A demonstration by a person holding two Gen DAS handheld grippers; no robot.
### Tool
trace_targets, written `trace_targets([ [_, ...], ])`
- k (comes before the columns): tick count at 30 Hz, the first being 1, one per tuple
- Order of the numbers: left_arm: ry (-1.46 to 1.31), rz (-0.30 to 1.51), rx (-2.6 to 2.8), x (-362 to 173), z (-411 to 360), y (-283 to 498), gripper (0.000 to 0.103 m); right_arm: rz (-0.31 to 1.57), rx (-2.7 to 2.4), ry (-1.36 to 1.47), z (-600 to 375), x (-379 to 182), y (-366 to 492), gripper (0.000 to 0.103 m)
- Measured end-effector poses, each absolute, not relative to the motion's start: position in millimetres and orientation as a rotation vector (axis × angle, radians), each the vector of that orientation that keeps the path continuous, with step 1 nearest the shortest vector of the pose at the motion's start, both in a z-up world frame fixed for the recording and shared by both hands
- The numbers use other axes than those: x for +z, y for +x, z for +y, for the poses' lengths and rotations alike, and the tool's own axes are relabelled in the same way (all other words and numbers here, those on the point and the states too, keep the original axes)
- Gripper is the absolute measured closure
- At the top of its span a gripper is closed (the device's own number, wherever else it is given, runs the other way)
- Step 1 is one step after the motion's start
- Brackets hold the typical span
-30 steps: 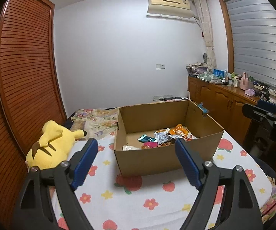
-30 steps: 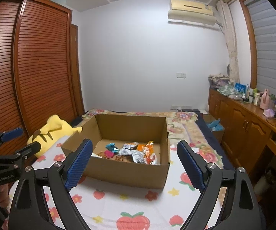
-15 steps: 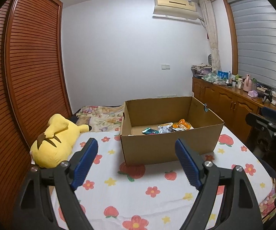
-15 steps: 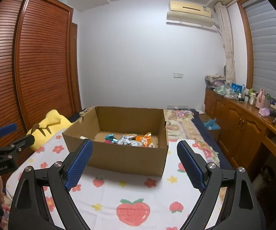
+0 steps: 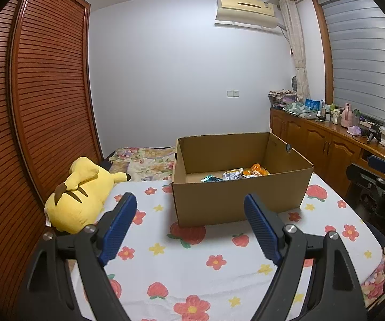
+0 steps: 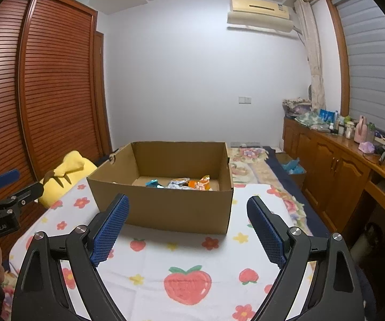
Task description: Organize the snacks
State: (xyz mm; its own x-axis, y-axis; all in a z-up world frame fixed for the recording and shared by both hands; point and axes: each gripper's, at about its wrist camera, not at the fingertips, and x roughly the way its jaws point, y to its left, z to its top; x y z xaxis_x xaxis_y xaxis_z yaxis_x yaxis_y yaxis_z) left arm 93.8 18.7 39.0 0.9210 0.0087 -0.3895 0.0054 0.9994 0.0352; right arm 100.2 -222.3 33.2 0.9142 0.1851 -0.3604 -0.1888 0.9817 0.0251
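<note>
Open cardboard box [image 5: 241, 199] sitting on the flowery bedspread [image 5: 219, 262], used here as the landmark for everything. Snack packets [image 5: 235, 174] heaped on the box floor, toward its far right corner: a teal one [image 6: 153, 183], a silvery one [image 6: 177, 183], an orange one [image 6: 200, 183]. Only the tops peeking over the near wall, so hard to say how many in total. Yellow plush toy [image 5: 80, 195] lying left of the box, well clear of it.

Left gripper [image 5: 191, 223] parked in front of the box, jaws spread wide, nothing between them. Same story with the right gripper [image 6: 188, 226], also wide open and empty, in front of the box and well short of the packets.

Handling guess: light, crinkly foil pouches, slick on the outside, squashy, contents probably crushable. Best bet likely a pinch on a flat sealed edge or a corner, not the puffy middle, and a gentle squeeze. Reaching down over the near wall needed first. Box itself stiff enough but light, so liable to slide on the soft cloth if bumped.
</note>
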Motion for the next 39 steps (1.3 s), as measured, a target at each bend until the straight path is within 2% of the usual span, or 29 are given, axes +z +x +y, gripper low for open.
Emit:
trace_targets([
  [39,0.036,0.394,0.006,34.3,22.4,89.9,0.02,0.369,0.196,-0.016,-222.7,29.6,95.5,0.012],
])
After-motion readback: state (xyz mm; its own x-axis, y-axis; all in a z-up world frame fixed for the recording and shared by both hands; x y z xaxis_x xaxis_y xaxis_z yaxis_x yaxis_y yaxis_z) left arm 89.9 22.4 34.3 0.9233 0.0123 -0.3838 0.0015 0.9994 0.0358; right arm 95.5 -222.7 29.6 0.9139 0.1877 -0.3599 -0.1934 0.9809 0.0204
